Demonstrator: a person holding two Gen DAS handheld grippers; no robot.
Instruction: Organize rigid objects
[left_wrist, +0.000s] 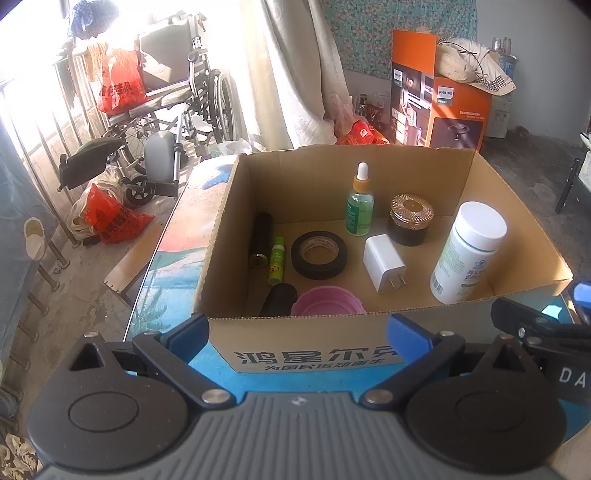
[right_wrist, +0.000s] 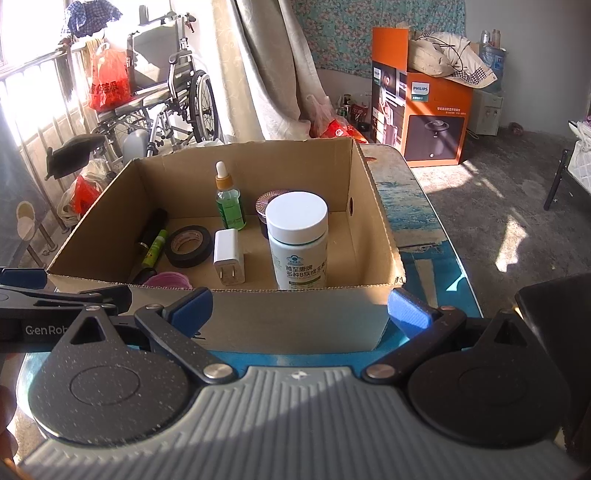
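Both grippers – left gripper (left_wrist: 298, 332) and right gripper (right_wrist: 299, 308) – hang spread apart, holding nothing, near the cardboard box (left_wrist: 524, 236). Inside stands the white bottle (right_wrist: 297, 240). Far right, an orange box (right_wrist: 439, 122) says PHILIPS.

Sunlit window (right_wrist: 22, 44), wheelchair (right_wrist: 166, 92), curtain (right_wrist: 258, 74)

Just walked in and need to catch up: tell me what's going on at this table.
A person holds a two-finger gripper in each hand, both aimed at an open cardboard box on the table. The left gripper and right gripper are both open and empty, short of the box's near wall. Inside the box are a white pill bottle, a green dropper bottle, a roll of black tape, a white charger plug and a dark jar. Nothing is being gripped.
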